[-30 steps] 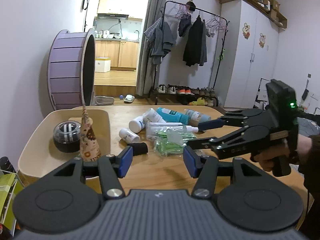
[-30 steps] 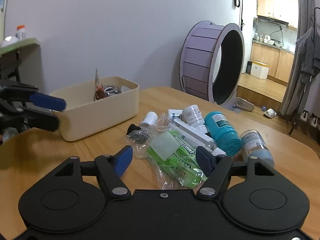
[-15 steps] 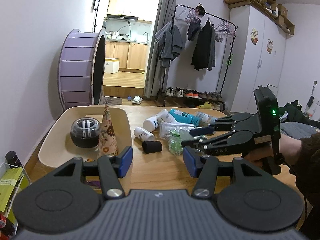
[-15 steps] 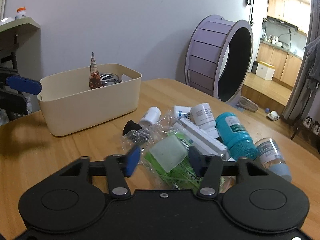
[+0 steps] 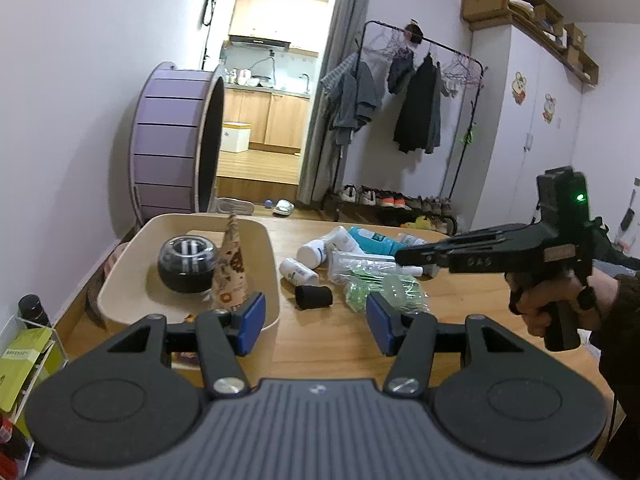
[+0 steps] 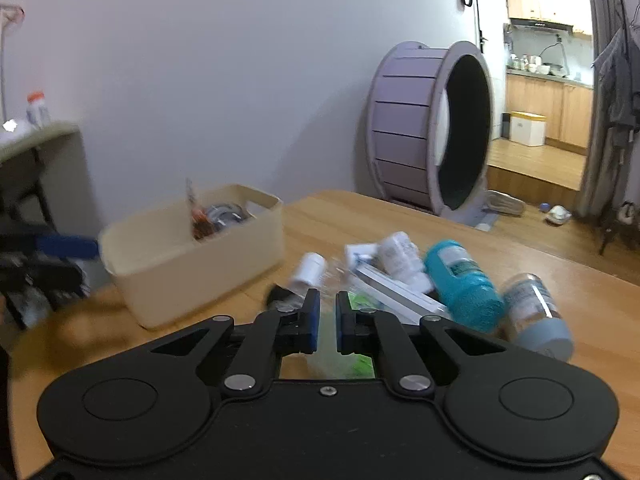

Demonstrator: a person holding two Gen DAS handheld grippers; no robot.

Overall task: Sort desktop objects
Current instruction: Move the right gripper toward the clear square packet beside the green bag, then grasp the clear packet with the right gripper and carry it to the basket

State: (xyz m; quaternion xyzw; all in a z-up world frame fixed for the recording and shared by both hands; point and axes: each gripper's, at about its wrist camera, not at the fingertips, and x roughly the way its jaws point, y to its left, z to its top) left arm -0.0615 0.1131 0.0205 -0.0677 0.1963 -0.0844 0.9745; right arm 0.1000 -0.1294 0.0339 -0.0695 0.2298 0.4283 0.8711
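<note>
A beige bin [image 5: 273,264] on the wooden table holds a dark gyro ball [image 5: 187,264] and a patterned paper cone [image 5: 231,268]. Right of it lies a pile: white bottles [image 5: 299,273], a black cap-like cylinder [image 5: 314,297], a teal bottle [image 6: 460,284], a clear bottle [image 6: 536,312], a long white box [image 6: 400,292] and a clear bag of green items [image 5: 384,286]. My left gripper [image 5: 314,322] hangs open above the table near the bin's corner, holding nothing. My right gripper [image 6: 328,320] is low over the pile, its pads closed on the bag's plastic.
A big purple wheel [image 5: 176,148] stands behind the table's far left. Further back are a clothes rack [image 5: 404,112] and shoes. A wire shelf with a green box [image 5: 24,360] sits left of the table. A person's hand [image 5: 560,300] grips the right tool.
The right gripper went from wide open to closed on the bag in the pile. The left gripper rose and drew back, still open.
</note>
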